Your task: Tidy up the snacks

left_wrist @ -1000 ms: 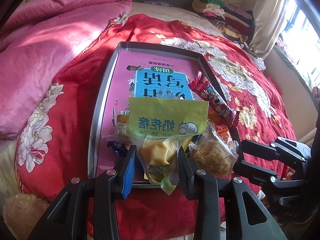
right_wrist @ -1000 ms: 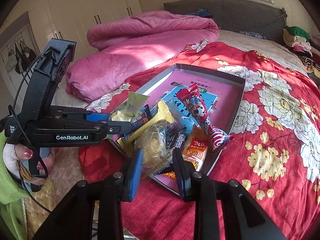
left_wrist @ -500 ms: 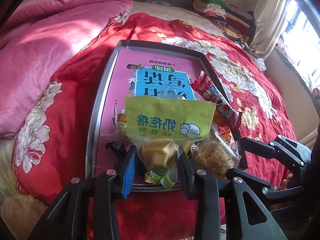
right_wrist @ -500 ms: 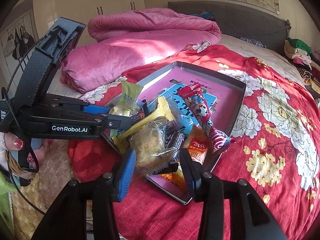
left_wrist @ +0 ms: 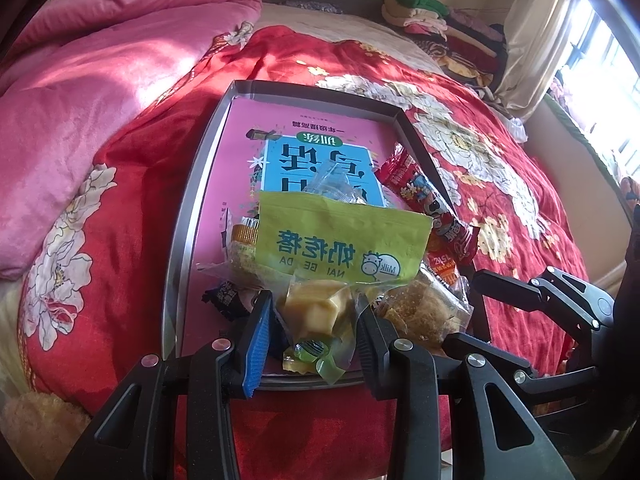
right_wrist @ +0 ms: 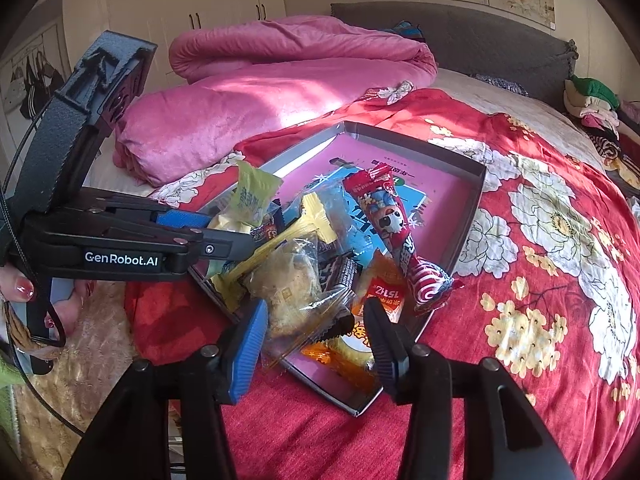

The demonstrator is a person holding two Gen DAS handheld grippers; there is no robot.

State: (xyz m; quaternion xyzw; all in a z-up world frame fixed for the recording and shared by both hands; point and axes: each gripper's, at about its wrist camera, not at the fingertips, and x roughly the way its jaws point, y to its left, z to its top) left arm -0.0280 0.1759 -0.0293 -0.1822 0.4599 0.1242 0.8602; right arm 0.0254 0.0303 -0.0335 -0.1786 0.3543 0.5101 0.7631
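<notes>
Left hand-held gripper [left_wrist: 310, 320] grips green milk-candy bag [left_wrist: 340, 246]; right hand-held gripper [right_wrist: 316, 328] opening around pastry packet [right_wrist: 294, 284]

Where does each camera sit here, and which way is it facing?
Left wrist: on the left gripper, looking down its fingers at the tray on the bed; fingers pinch a green snack packet; the right gripper shows at right.
Right wrist: on the right gripper, fingers opening around a clear pastry packet; the left gripper and a hand show.
Shared: tray, snacks, pink quilt.
</notes>
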